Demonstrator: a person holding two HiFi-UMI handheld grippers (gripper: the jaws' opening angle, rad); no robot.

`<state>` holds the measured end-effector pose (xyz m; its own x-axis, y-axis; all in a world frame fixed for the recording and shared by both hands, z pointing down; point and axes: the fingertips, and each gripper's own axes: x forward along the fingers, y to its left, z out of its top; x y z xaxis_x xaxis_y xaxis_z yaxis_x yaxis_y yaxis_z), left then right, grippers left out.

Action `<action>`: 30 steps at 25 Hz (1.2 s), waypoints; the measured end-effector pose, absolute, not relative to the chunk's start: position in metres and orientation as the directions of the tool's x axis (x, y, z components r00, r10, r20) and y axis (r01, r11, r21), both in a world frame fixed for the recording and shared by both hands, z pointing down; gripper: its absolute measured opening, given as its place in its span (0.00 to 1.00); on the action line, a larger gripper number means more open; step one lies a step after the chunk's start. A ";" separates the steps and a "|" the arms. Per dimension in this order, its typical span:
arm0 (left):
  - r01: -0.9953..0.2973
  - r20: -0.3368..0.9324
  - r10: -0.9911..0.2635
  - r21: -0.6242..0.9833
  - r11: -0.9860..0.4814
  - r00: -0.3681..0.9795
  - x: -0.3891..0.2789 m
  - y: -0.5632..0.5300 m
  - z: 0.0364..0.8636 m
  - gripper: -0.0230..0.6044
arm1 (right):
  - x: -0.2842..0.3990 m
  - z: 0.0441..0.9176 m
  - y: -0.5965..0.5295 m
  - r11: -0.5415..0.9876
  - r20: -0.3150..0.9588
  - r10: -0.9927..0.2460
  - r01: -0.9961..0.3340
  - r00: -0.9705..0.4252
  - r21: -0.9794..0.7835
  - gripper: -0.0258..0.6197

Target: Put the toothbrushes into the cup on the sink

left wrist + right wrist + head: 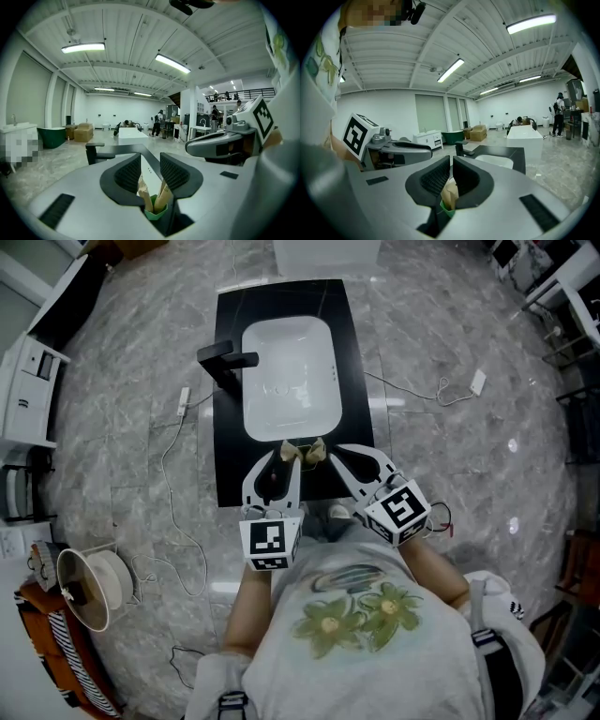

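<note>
Both grippers are held close in front of the person's chest, pointing away toward the sink [330, 351], with their tips angled in toward each other at the near rim of the basin. The left gripper [281, 457] is on the left, roughly straight. The right gripper [330, 451] comes in slanted from the right. The tips are near each other but apart, over the near part of the black counter [230, 465]. The black faucet [221, 361] is far left of the basin, well away from both tips.

Left gripper: the jaws are spread wide. Two wrapped toothbrushes [153, 196] in brown paper stand in a V low between them, with a green piece [156, 214] at their base. I can't tell what the green piece is. The pads are not seen pressing on the wraps, so this gripper reads as released.

Right gripper: the jaws are nearly together, clenched on one brown-paper wrapped toothbrush [450, 192], which is upright with green at its lower end.

In the head view the brown wraps show between the two tips, just near of the basin rim.
</note>
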<state>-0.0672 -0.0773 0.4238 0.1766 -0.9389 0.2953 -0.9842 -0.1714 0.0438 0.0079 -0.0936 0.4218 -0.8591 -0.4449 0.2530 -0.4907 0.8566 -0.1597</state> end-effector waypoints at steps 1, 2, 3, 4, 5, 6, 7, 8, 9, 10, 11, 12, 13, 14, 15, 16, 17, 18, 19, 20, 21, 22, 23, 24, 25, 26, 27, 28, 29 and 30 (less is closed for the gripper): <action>-0.985 0.282 -0.943 0.041 -0.170 0.174 -0.067 -0.077 0.419 0.24 | 0.008 0.420 -0.094 0.856 0.248 -0.447 -0.491 -0.859 -0.159 0.12; -0.985 0.272 -0.947 0.037 -0.167 0.171 -0.066 -0.076 0.414 0.21 | 0.008 0.419 -0.093 0.856 0.245 -0.448 -0.492 -0.860 -0.159 0.12; -0.986 0.265 -0.950 0.035 -0.164 0.168 -0.067 -0.075 0.412 0.17 | 0.008 0.419 -0.093 0.856 0.244 -0.449 -0.492 -0.860 -0.158 0.12; -0.986 0.261 -0.951 0.035 -0.164 0.167 -0.067 -0.073 0.410 0.14 | 0.009 0.418 -0.093 0.857 0.244 -0.449 -0.492 -0.860 -0.156 0.12; -0.985 0.260 -0.950 0.041 -0.167 0.172 -0.066 -0.072 0.409 0.12 | 0.009 0.417 -0.092 0.857 0.245 -0.449 -0.491 -0.860 -0.154 0.12; -0.984 0.260 -0.949 0.052 -0.172 0.180 -0.065 -0.070 0.407 0.09 | 0.009 0.416 -0.091 0.858 0.246 -0.448 -0.490 -0.860 -0.151 0.12; -0.982 0.262 -0.947 0.065 -0.177 0.188 -0.064 -0.069 0.406 0.07 | 0.010 0.415 -0.089 0.860 0.246 -0.447 -0.489 -0.860 -0.148 0.12; -0.981 0.265 -0.945 0.076 -0.180 0.194 -0.063 -0.068 0.404 0.07 | 0.010 0.413 -0.088 0.861 0.247 -0.446 -0.488 -0.860 -0.144 0.12; -0.980 0.269 -0.943 0.080 -0.180 0.195 -0.062 -0.066 0.404 0.07 | 0.011 0.412 -0.086 0.862 0.248 -0.446 -0.487 -0.860 -0.140 0.12; -0.981 0.271 -0.943 0.080 -0.178 0.193 -0.061 -0.065 0.403 0.07 | 0.012 0.411 -0.085 0.863 0.249 -0.445 -0.486 -0.860 -0.137 0.11; -0.982 0.272 -0.944 0.079 -0.173 0.189 -0.061 -0.065 0.403 0.07 | 0.012 0.411 -0.084 0.864 0.251 -0.444 -0.485 -0.860 -0.136 0.11; -0.982 0.272 -0.944 0.082 -0.168 0.184 -0.061 -0.064 0.404 0.07 | 0.012 0.412 -0.084 0.864 0.253 -0.443 -0.485 -0.860 -0.135 0.11; -0.983 0.275 -0.944 0.090 -0.163 0.182 -0.061 -0.064 0.405 0.07 | 0.012 0.413 -0.084 0.864 0.255 -0.443 -0.485 -0.860 -0.134 0.11; -0.982 0.280 -0.943 0.103 -0.157 0.180 -0.061 -0.064 0.405 0.07 | 0.012 0.414 -0.083 0.865 0.256 -0.442 -0.484 -0.860 -0.134 0.11; -0.981 0.285 -0.941 0.117 -0.152 0.180 -0.060 -0.063 0.406 0.07 | 0.012 0.414 -0.083 0.865 0.257 -0.440 -0.483 -0.860 -0.134 0.11; -0.981 0.289 -0.940 0.128 -0.148 0.179 -0.060 -0.062 0.406 0.07 | 0.012 0.414 -0.082 0.866 0.258 -0.439 -0.482 -0.861 -0.134 0.11; -0.981 0.291 -0.940 0.133 -0.144 0.178 -0.059 -0.061 0.405 0.07 | 0.013 0.414 -0.081 0.866 0.259 -0.439 -0.482 -0.860 -0.134 0.11; -0.981 0.293 -0.940 0.133 -0.141 0.175 -0.058 -0.060 0.405 0.07 | 0.013 0.414 -0.080 0.866 0.260 -0.438 -0.482 -0.860 -0.134 0.11; -0.982 0.294 -0.940 0.130 -0.138 0.172 -0.057 -0.059 0.406 0.07 | 0.013 0.415 -0.079 0.866 0.262 -0.438 -0.482 -0.860 -0.134 0.11; -0.982 0.295 -0.940 0.128 -0.137 0.169 -0.056 -0.059 0.406 0.07 | 0.014 0.415 -0.078 0.866 0.264 -0.437 -0.481 -0.860 -0.134 0.11; -0.983 0.296 -0.940 0.127 -0.136 0.168 -0.056 -0.059 0.407 0.07 | 0.014 0.416 -0.078 0.867 0.266 -0.435 -0.480 -0.860 -0.133 0.11; -0.983 0.297 -0.940 0.128 -0.134 0.167 -0.055 -0.058 0.408 0.07 | 0.014 0.417 -0.077 0.868 0.267 -0.433 -0.479 -0.861 -0.134 0.11; -0.983 0.298 -0.940 0.129 -0.132 0.166 -0.055 -0.058 0.408 0.07 | 0.013 0.417 -0.077 0.869 0.268 -0.431 -0.476 -0.862 -0.134 0.11; -0.983 0.300 -0.940 0.131 -0.130 0.164 -0.055 -0.057 0.409 0.07 | 0.013 0.418 -0.076 0.870 0.269 -0.428 -0.474 -0.863 -0.135 0.11; -0.983 0.301 -0.940 0.132 -0.128 0.163 -0.056 -0.056 0.409 0.07 | 0.013 0.418 -0.075 0.871 0.269 -0.426 -0.472 -0.864 -0.135 0.11; -0.983 0.303 -0.939 0.134 -0.126 0.161 -0.056 -0.055 0.409 0.07 | 0.013 0.418 -0.074 0.872 0.270 -0.424 -0.470 -0.865 -0.136 0.11; -0.983 0.305 -0.939 0.135 -0.124 0.160 -0.056 -0.055 0.409 0.07 | 0.013 0.418 -0.074 0.873 0.269 -0.422 -0.468 -0.866 -0.138 0.11; -0.983 0.307 -0.938 0.138 -0.122 0.159 -0.056 -0.054 0.410 0.07 | 0.013 0.417 -0.073 0.873 0.270 -0.421 -0.468 -0.866 -0.141 0.11; -0.983 0.309 -0.938 0.140 -0.120 0.159 -0.056 -0.053 0.410 0.07 | 0.012 0.417 -0.073 0.873 0.271 -0.420 -0.467 -0.866 -0.142 0.11; -0.983 0.310 -0.937 0.143 -0.119 0.159 -0.057 -0.053 0.411 0.07 | 0.012 0.417 -0.073 0.873 0.274 -0.419 -0.467 -0.866 -0.141 0.11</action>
